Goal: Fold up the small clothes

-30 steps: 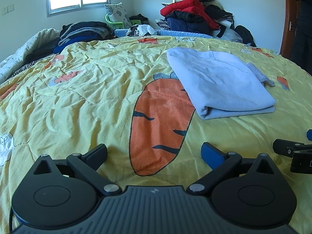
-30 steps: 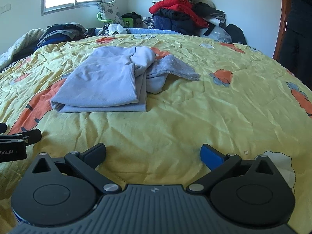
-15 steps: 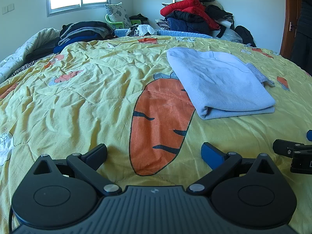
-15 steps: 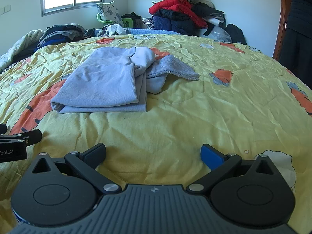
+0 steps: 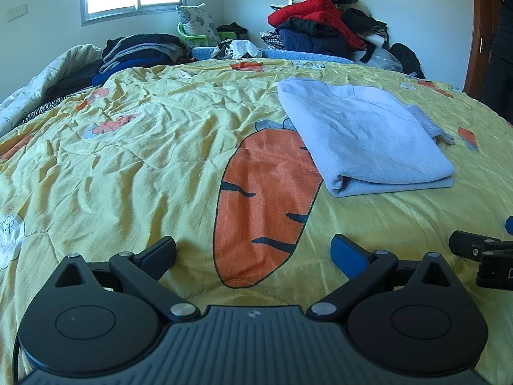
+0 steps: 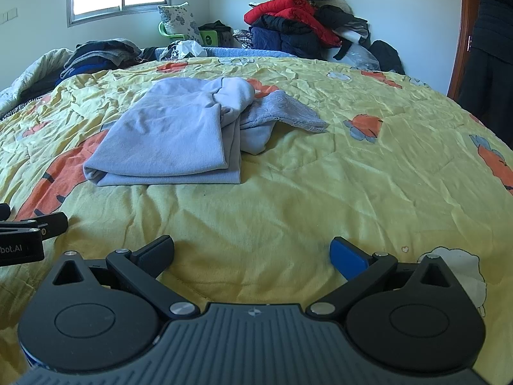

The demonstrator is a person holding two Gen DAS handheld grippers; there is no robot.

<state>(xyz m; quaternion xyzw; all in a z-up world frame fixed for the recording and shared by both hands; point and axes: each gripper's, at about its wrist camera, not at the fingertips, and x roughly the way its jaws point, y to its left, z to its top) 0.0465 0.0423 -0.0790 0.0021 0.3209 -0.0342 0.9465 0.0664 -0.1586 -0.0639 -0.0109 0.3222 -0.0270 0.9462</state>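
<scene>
A light blue garment (image 5: 362,138) lies folded on the yellow bedspread (image 5: 144,147), partly over an orange carrot print. In the right wrist view the garment (image 6: 173,138) shows a bunched sleeve and a loose grey-blue piece sticking out on its right side. My left gripper (image 5: 253,252) is open and empty, low over the bedspread, short of the garment and to its left. My right gripper (image 6: 251,252) is open and empty, short of the garment and to its right. Each gripper's edge shows in the other's view.
A pile of red, navy and black clothes (image 5: 323,29) stands at the far side of the bed. Dark folded clothes (image 5: 141,51) lie at the far left. A person in black (image 6: 487,48) stands by the door at the right.
</scene>
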